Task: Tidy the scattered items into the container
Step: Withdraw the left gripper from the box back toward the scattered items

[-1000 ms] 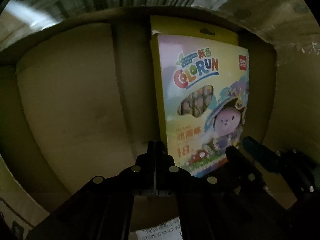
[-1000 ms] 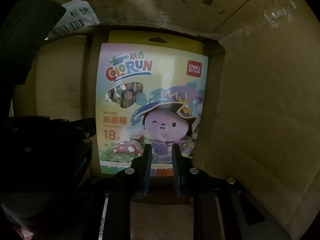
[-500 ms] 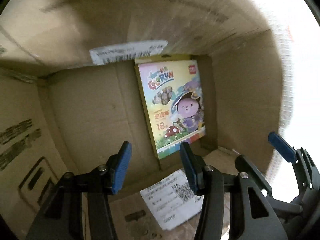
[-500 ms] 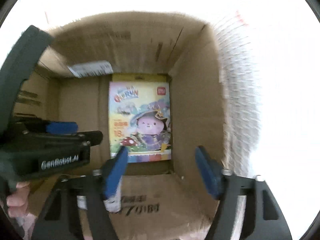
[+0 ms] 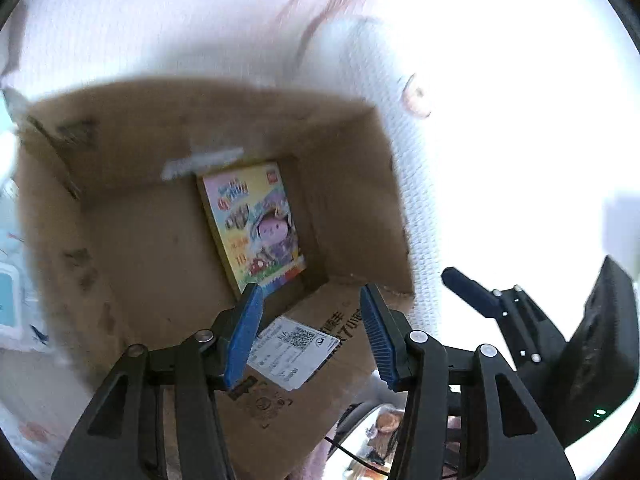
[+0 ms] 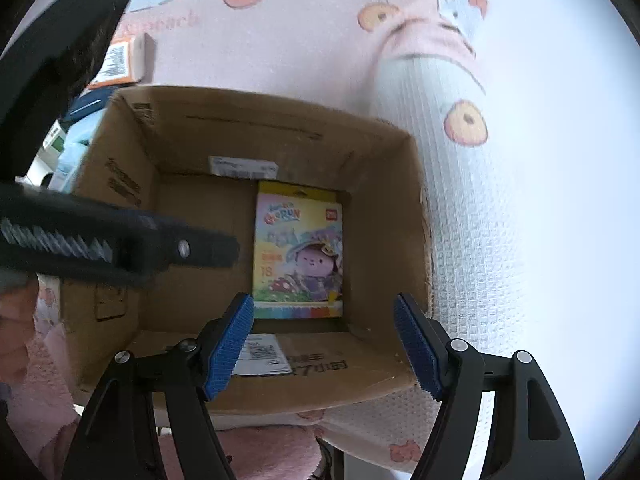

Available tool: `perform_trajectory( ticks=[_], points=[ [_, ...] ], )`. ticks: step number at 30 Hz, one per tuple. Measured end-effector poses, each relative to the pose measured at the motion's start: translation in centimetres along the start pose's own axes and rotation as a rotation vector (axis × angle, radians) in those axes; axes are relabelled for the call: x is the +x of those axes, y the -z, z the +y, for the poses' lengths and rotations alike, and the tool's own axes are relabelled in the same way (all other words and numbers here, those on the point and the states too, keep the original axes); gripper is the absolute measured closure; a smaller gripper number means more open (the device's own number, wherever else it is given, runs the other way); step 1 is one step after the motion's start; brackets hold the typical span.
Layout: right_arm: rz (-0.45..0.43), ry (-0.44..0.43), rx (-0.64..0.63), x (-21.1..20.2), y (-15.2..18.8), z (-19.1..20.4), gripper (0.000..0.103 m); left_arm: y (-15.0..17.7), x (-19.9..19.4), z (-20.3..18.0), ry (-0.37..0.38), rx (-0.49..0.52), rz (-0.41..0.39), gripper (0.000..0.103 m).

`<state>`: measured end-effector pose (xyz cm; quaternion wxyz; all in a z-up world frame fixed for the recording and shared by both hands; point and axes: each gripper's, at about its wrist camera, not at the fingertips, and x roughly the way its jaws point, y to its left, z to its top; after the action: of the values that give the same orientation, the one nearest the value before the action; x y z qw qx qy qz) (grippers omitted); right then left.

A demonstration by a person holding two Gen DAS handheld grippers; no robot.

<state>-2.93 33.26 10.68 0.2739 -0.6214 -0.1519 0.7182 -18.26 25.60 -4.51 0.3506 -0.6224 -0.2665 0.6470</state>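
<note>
- Right tool [image 6: 324,344] hovered over the near rim, blue pads spread wide, nothing between them; left tool [image 5: 310,334] likewise gaped, empty.
- Cardboard box [image 6: 416,216] sat open-topped on the pink patterned surface [image 6: 300,40] for easy drops.
- Crayon pack [image 6: 298,254] lay flat on the box floor against the far right corner, leaving room.
- Orange-edged box [image 6: 120,60] lay beyond the box, likely next.

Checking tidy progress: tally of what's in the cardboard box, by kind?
Crayon pack: 1, flat on the floor of the cardboard box
Stuck-on paper labels: 2, far wall and near flap
Total: 3
</note>
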Motion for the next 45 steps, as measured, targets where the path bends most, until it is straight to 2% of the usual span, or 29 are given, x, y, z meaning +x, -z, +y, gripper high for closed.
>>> perform_trajectory(
  ticks=[8,10,14,18,22,26,28,32,36,39,42,45],
  points=[
    [-0.112,0.126,0.012,-2.3,0.7,2.8,0.032,0.9,-6.9,-0.2,-0.030,0.153,-0.113,0.048],
    [-0.142,0.126,0.021,-3.1,0.7,3.4,0.032,1.3,-8.3,0.2,-0.038,0.174,-0.137,0.048],
    [-0.193,0.088,0.054,-3.7,0.4,4.6,0.032,2.2,-9.9,1.7,-0.123,0.218,-0.185,0.048],
    [-0.234,-0.005,0.088,-4.5,0.2,6.5,0.031,3.5,-11.3,4.4,-0.155,0.225,-0.236,0.048],
    [-0.275,-0.162,0.127,-4.8,-0.1,8.4,0.031,5.2,-12.7,8.5,-0.238,0.190,-0.296,0.048],
    [-0.289,-0.254,0.155,-4.7,-0.1,10.6,0.031,7.1,-14.4,13.2,-0.370,0.119,-0.319,0.048],
    [-0.306,-0.302,0.150,-4.8,-0.1,11.8,0.031,8.0,-15.2,14.9,-0.403,0.085,-0.325,0.048],
    [-0.325,-0.465,0.157,-4.6,-0.4,14.0,0.031,9.3,-16.4,18.2,-0.427,0.004,-0.339,0.048],
    [-0.314,-0.485,0.091,-4.1,-1.1,17.3,0.031,9.4,-17.0,19.4,-0.482,0.003,-0.349,0.048],
    [-0.288,-0.495,0.068,-3.0,-1.8,19.4,0.031,9.2,-17.0,19.5,-0.517,0.040,-0.345,0.048],
    [-0.266,-0.569,0.098,-1.5,-2.3,20.5,0.031,8.9,-16.8,20.0,-0.534,0.058,-0.319,0.048],
    [-0.239,-0.642,0.096,0.3,-3.3,22.8,0.031,9.0,-16.8,20.8,-0.585,0.054,-0.312,0.048]
  ],
)
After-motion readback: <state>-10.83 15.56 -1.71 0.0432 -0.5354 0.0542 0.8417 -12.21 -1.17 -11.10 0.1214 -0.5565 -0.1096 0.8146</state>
